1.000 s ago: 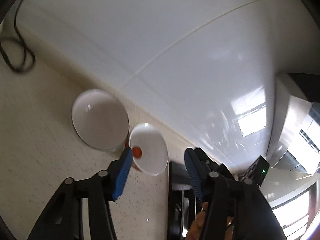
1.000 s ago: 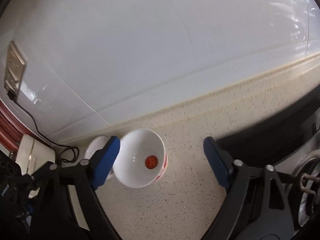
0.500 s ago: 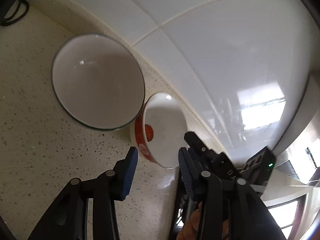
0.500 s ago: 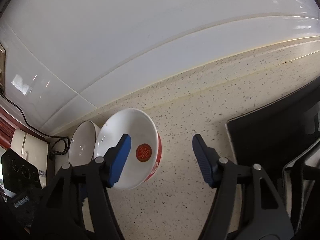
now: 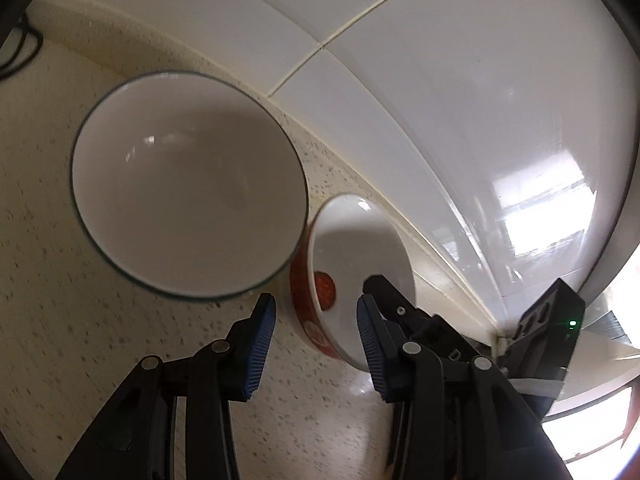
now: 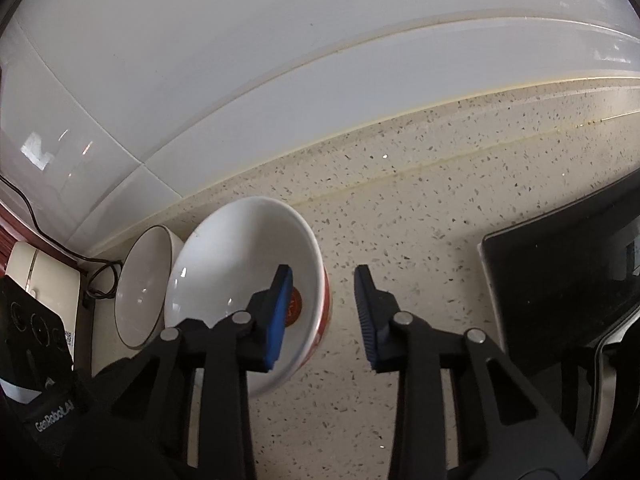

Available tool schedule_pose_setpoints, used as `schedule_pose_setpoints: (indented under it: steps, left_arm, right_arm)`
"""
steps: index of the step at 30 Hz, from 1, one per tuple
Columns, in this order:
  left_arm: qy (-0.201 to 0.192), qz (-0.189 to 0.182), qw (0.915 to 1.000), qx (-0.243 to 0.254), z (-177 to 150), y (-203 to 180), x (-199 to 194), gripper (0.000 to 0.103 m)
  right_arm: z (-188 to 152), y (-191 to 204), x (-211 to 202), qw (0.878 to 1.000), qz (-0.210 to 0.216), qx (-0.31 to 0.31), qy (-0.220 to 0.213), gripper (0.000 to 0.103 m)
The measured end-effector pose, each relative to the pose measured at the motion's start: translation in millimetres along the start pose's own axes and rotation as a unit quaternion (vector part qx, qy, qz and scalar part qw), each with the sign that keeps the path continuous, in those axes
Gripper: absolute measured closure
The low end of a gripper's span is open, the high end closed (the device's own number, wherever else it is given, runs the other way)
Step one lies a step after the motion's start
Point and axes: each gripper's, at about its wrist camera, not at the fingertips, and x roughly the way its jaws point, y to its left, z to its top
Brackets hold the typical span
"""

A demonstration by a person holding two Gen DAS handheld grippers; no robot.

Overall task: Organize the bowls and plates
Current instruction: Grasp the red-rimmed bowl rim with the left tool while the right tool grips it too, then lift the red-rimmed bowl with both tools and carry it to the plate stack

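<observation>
The red bowl [image 6: 244, 292] sits on the bench [image 6: 420, 240] touching the white bowl [image 5: 188, 216]; both tools, left [image 5: 314, 342] and right [image 6: 322, 316], straddle its rim unclenched, right just narrowing, so next: pinch, lift.

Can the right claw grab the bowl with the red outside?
Probably yes. The right claw is open astride the red bowl's near wall, one blue finger inside, one outside, nothing between. Its jaws have just been closing.
</observation>
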Motion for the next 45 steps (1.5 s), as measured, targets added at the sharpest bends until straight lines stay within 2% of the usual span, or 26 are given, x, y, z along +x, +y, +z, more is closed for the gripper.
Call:
schedule_pose_setpoints:
  steps: [3,5,9,12,16,23,33,38,45]
  left_arm:
    - [-0.002,0.013,0.9997,0.021,-3.8,-5.2,-1.8,0.061]
    - [0.003,0.017,0.9992,0.034,-4.6,-7.9,0.6,0.067]
    - [0.007,0.027,0.9980,0.057,-3.6,-12.4,2.2,0.069]
    - [0.011,0.044,0.9964,0.071,-4.9,-19.8,4.5,0.075]
    - [0.025,0.052,0.9960,0.069,-4.2,-19.3,6.9,0.083]
    - [0.024,0.046,0.9969,0.059,4.7,-17.4,-0.3,0.087]
    - [-0.004,0.029,0.9978,0.059,10.2,-19.2,-52.3,0.088]
    - [-0.021,0.030,0.9983,0.045,14.9,-14.4,-80.0,0.088]
    - [-0.050,0.058,0.9961,0.044,18.3,0.3,-128.3,0.089]
  right_arm:
    - [-1.5,6.5,1.2,1.000,-0.004,-0.017,0.002,0.078]
    - [-3.0,9.9,3.0,1.000,-0.011,-0.027,0.005,0.082]
    - [-4.7,13.1,5.8,0.999,-0.016,-0.037,0.011,0.082]
    - [-7.7,15.7,2.3,0.998,-0.023,-0.050,0.015,0.086]
    - [-7.3,12.2,-3.4,0.998,-0.014,-0.049,0.023,0.089]
    - [-2.2,10.1,-20.4,0.998,-0.008,-0.062,0.019,0.089]
    - [3.2,24.0,-59.0,0.997,0.008,-0.079,-0.020,0.089]
    - [2.8,31.5,-62.4,0.996,0.041,-0.078,-0.021,0.089]
    - [-2.6,65.7,-70.8,0.991,0.077,-0.110,-0.022,0.089]
